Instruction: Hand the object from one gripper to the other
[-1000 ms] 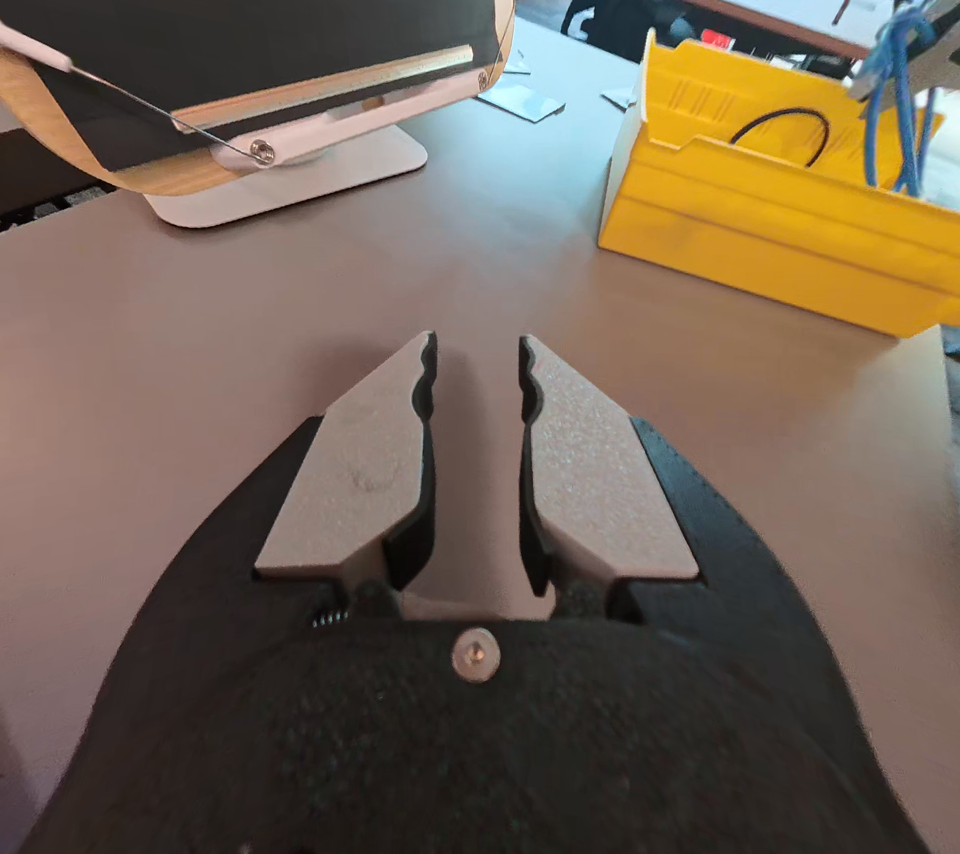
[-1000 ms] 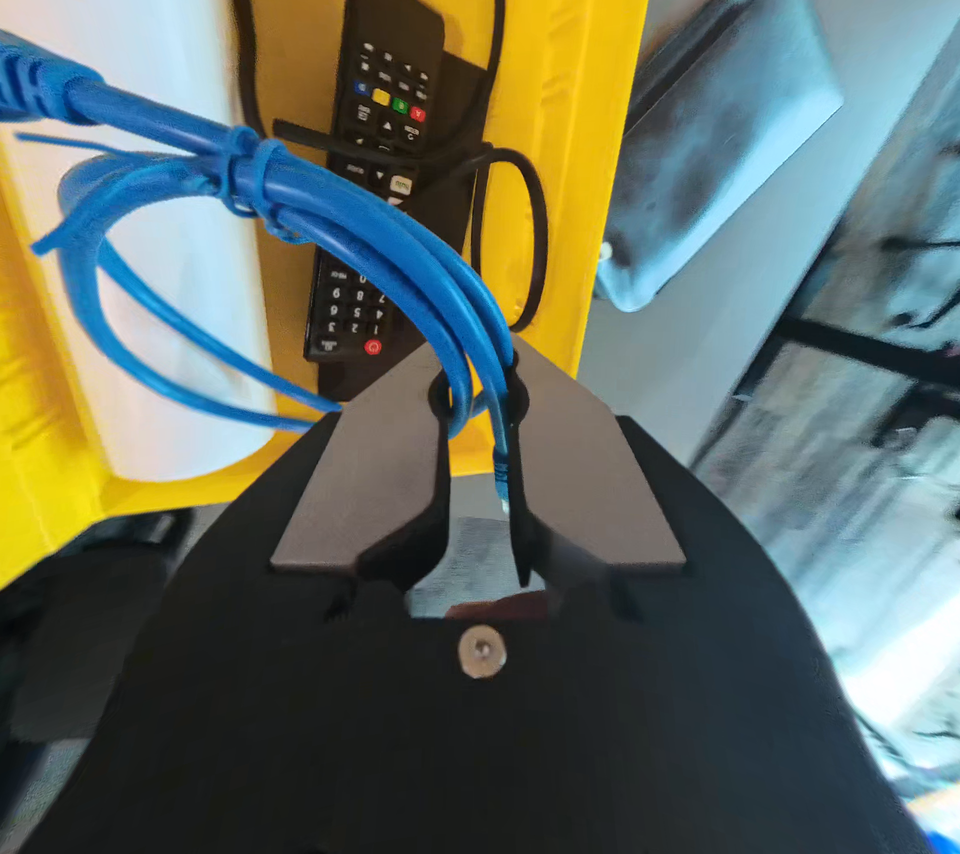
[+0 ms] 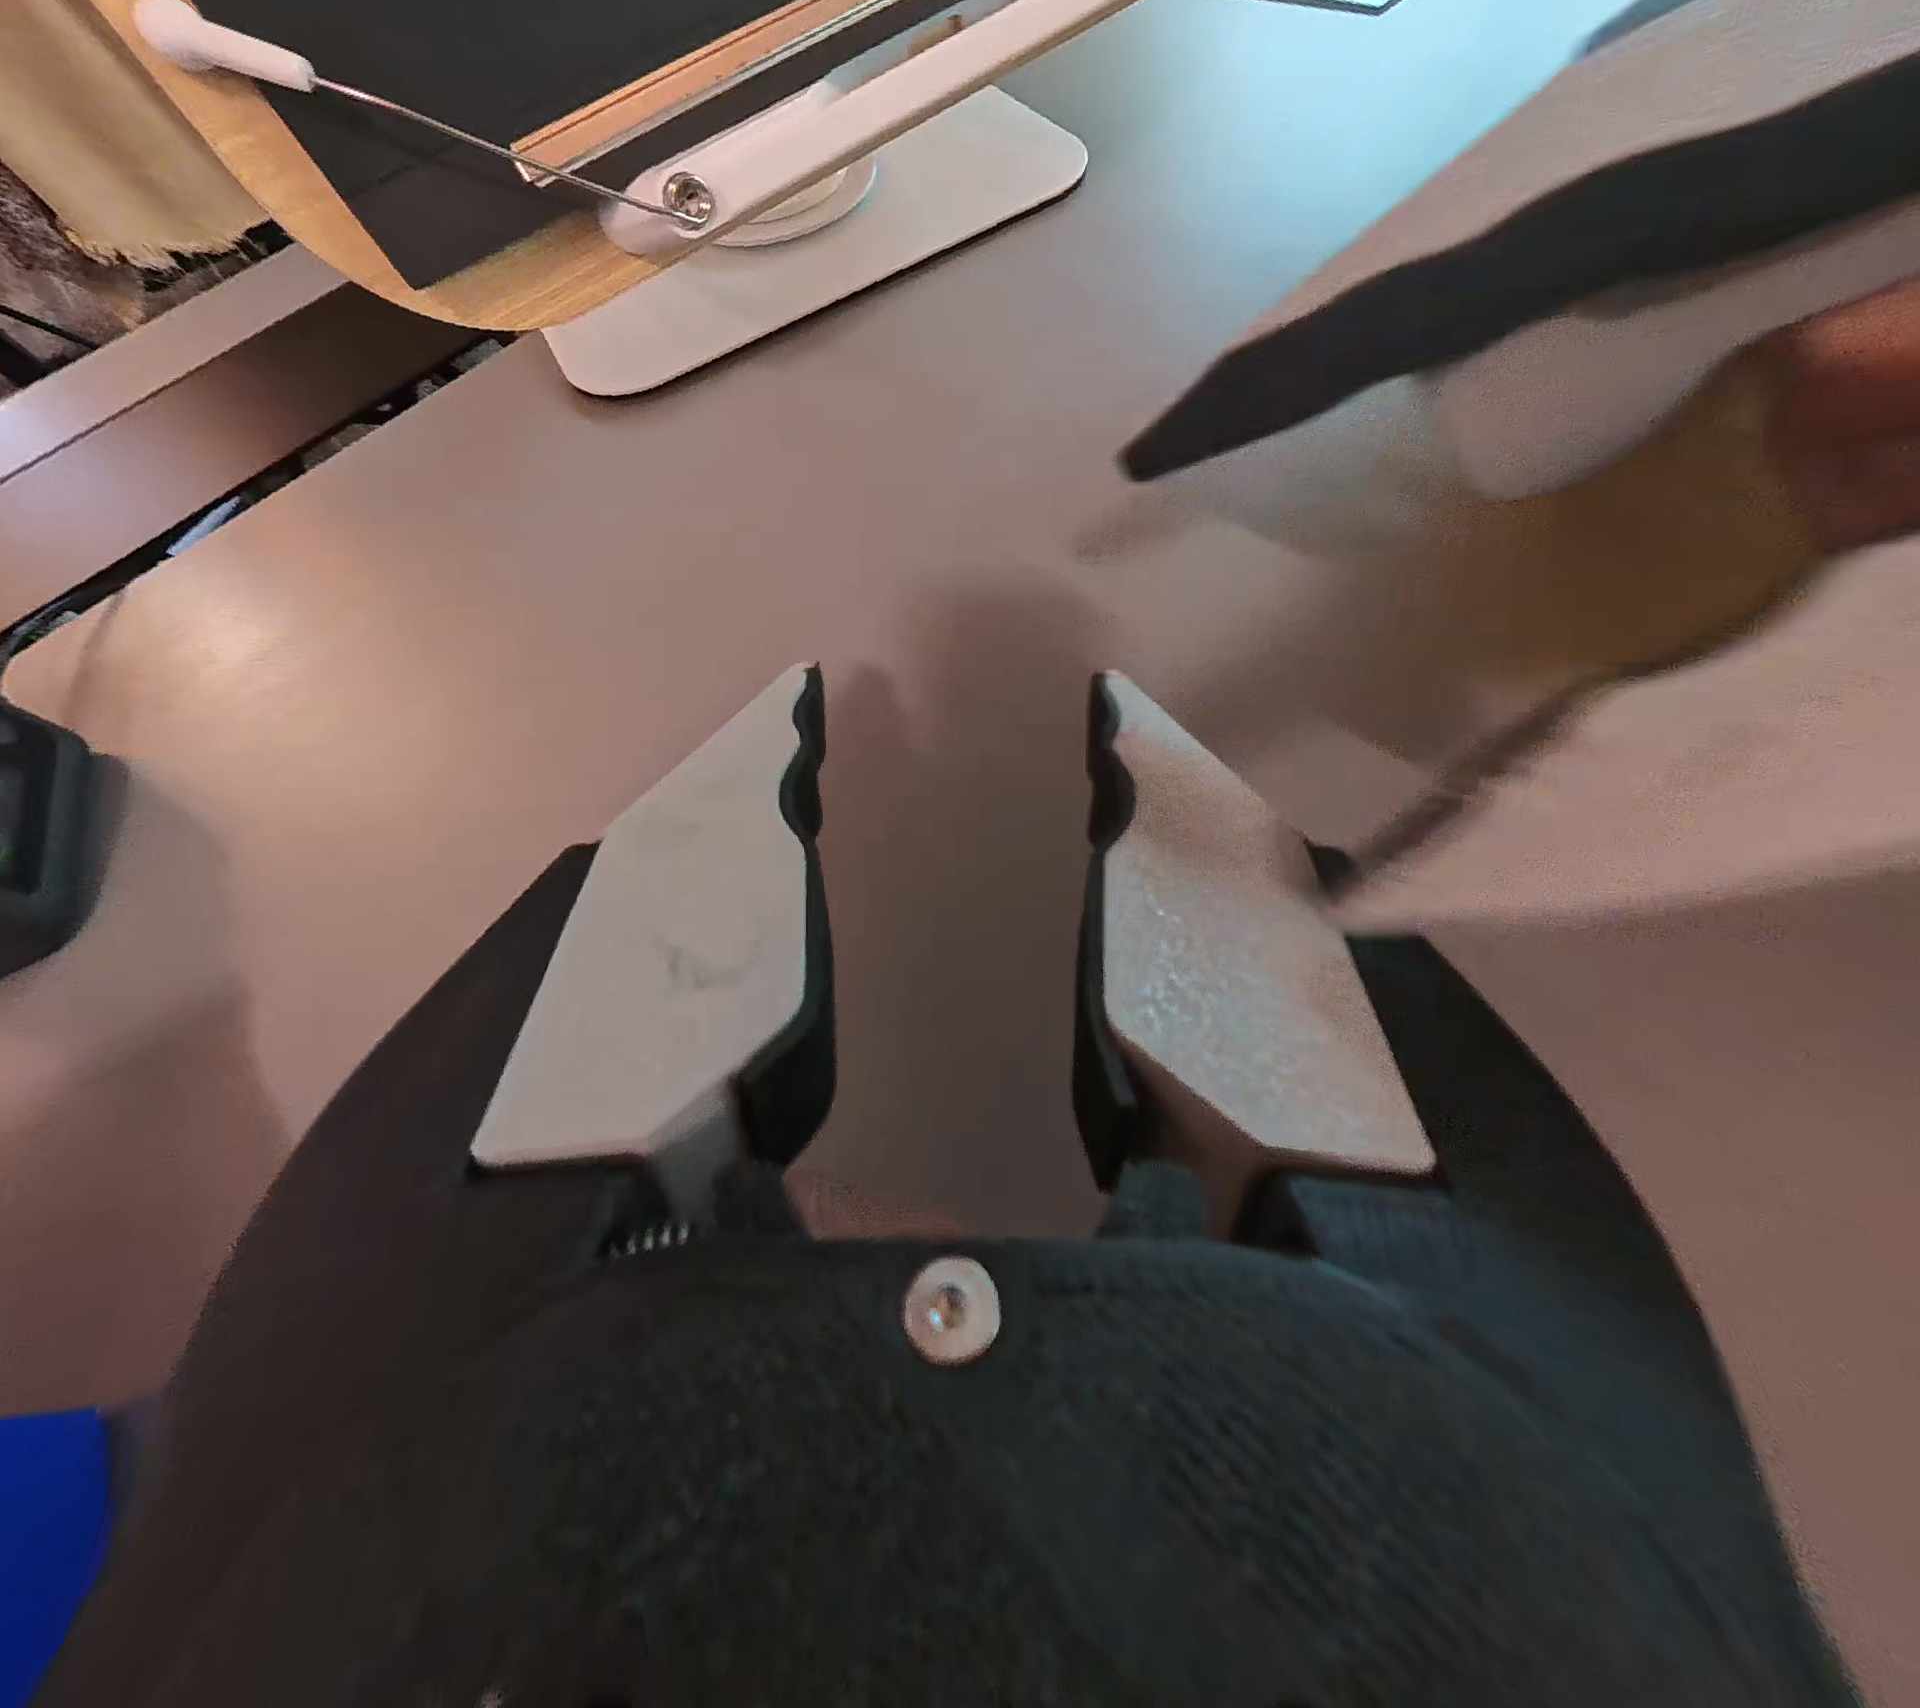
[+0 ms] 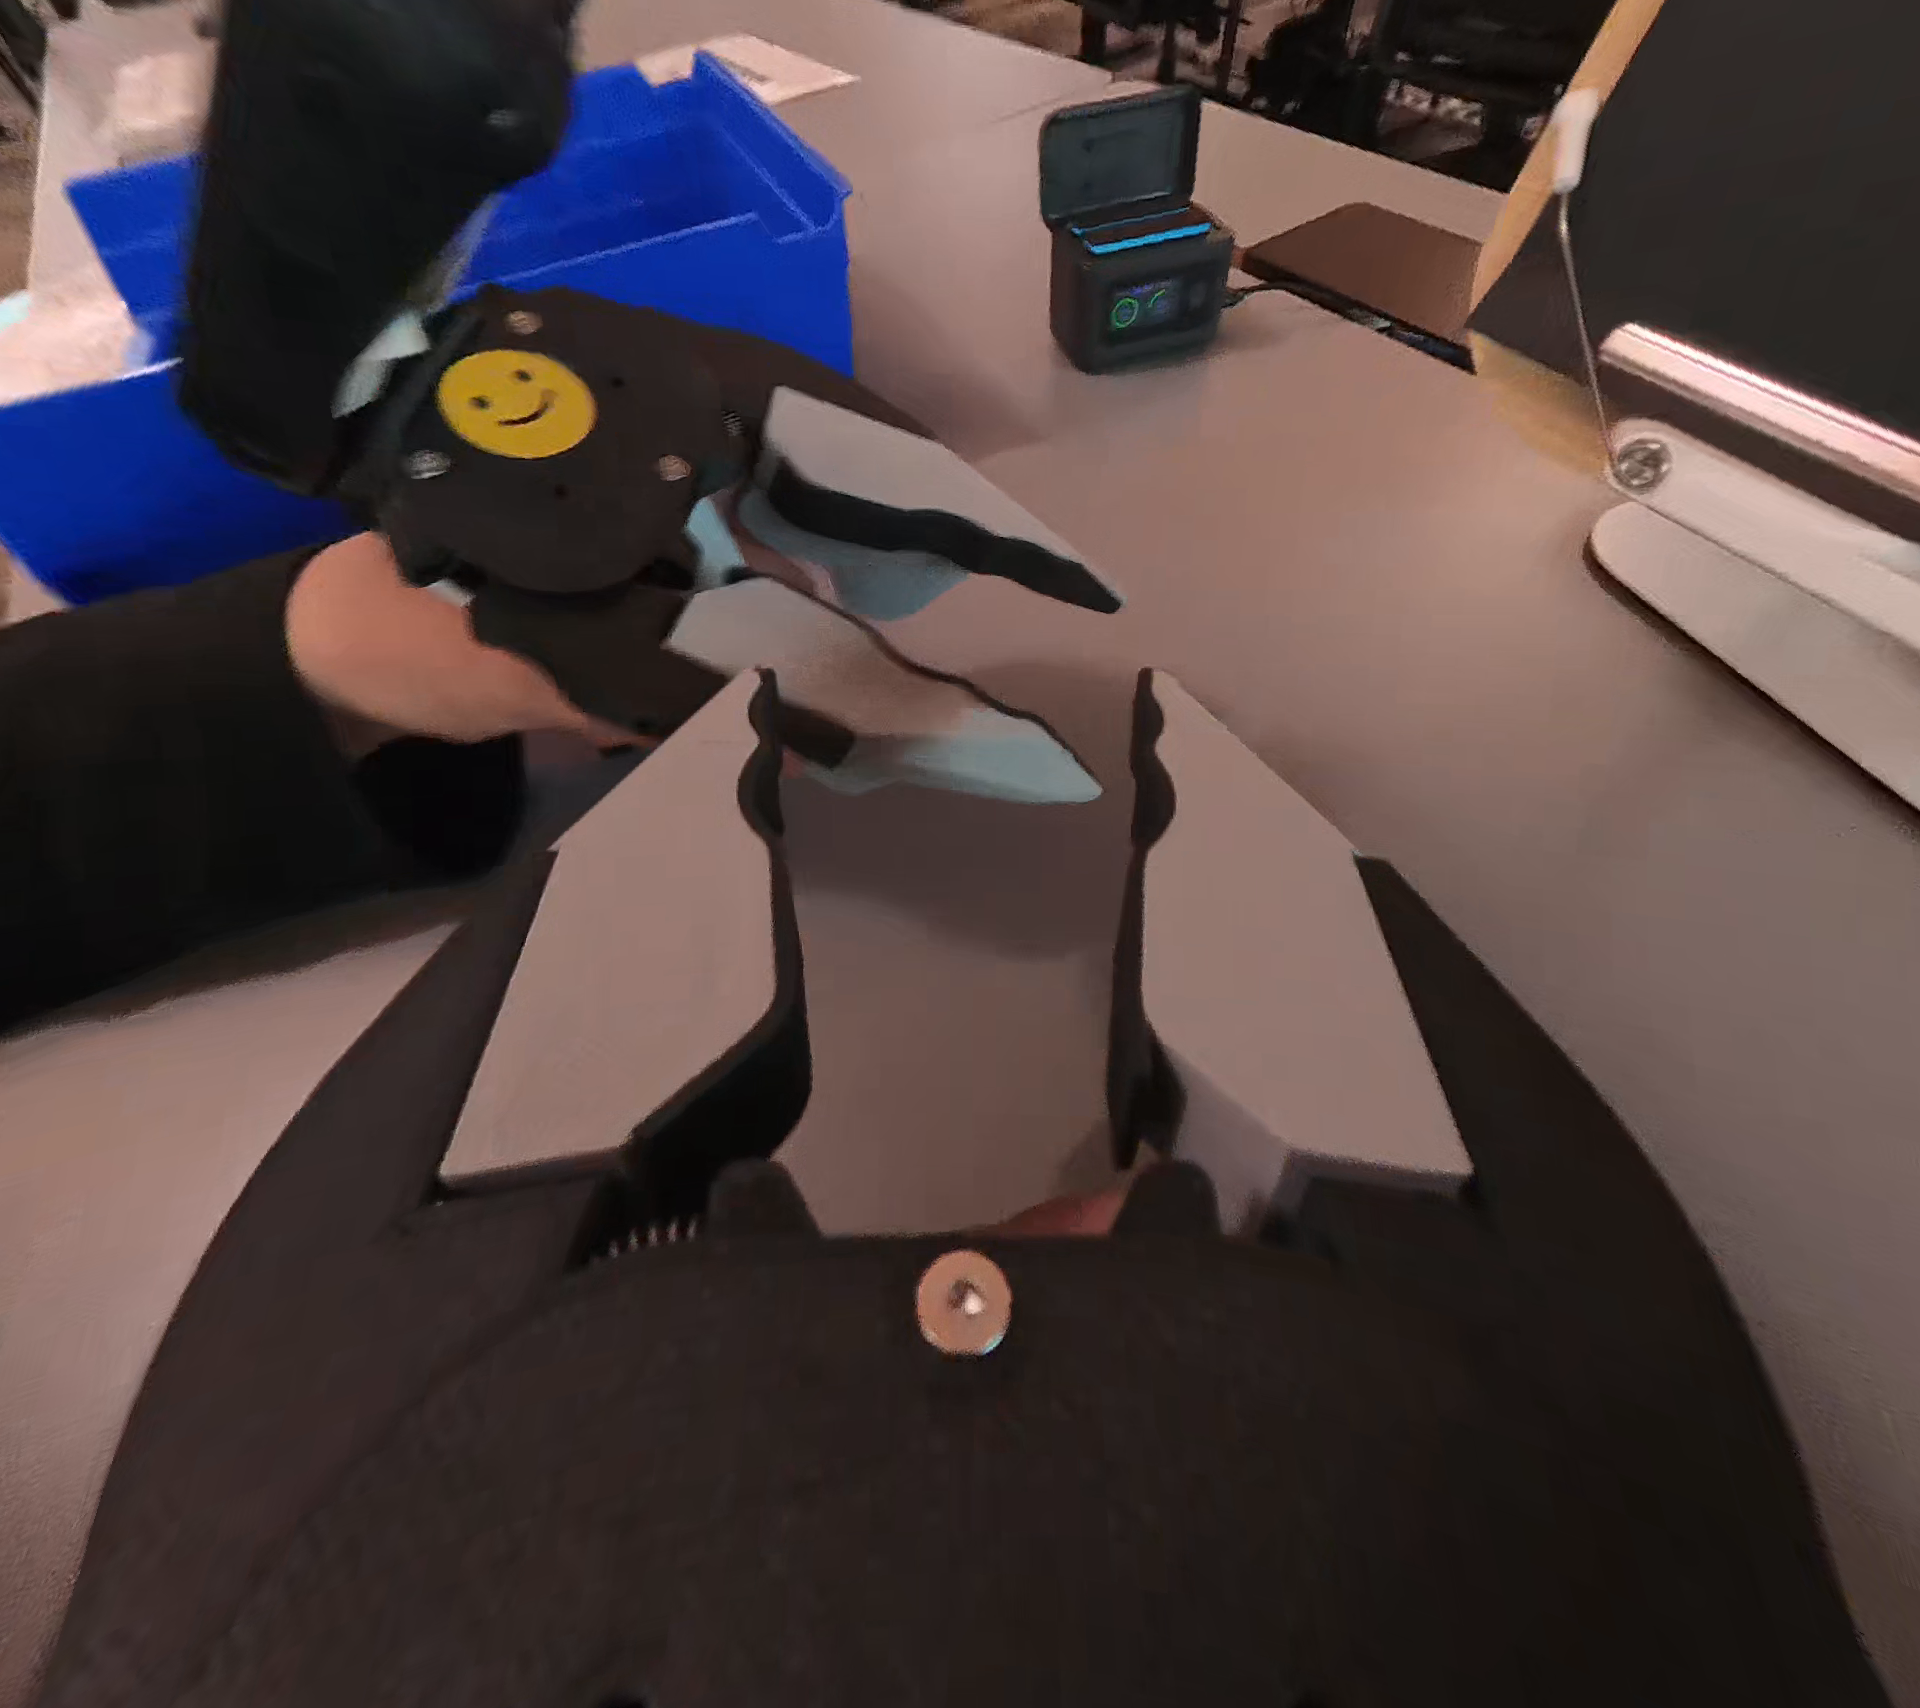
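Observation:
My left gripper [image 3: 956,713] is open and empty, low over the brown table [image 3: 468,619]. My right gripper [image 4: 954,702] is open and empty too. The two grippers face each other closely. In the right wrist view the left gripper [image 4: 1081,692] has a yellow smiley sticker, is held by a hand in a black sleeve, and stands open just past my right fingertips. In the left wrist view the right gripper [image 3: 1226,671] is a blurred shape at the right, jaws apart. No object to hand over shows in either view.
A monitor on a white stand [image 3: 831,256] stands close ahead of the left gripper and shows at the right of the right wrist view [image 4: 1766,578]. A blue bin [image 4: 675,235] and a dark charger case [image 4: 1132,276] stand on the table. Office chairs are beyond. To reach the dark charger case [image 4: 1132,276] in a straight line is about 20 cm for my left fingers, about 30 cm for my right.
My right gripper held a blue cable over a yellow bin; now it is open, the cable is out of view, and it faces the left gripper. The left gripper opened wider and neared the monitor.

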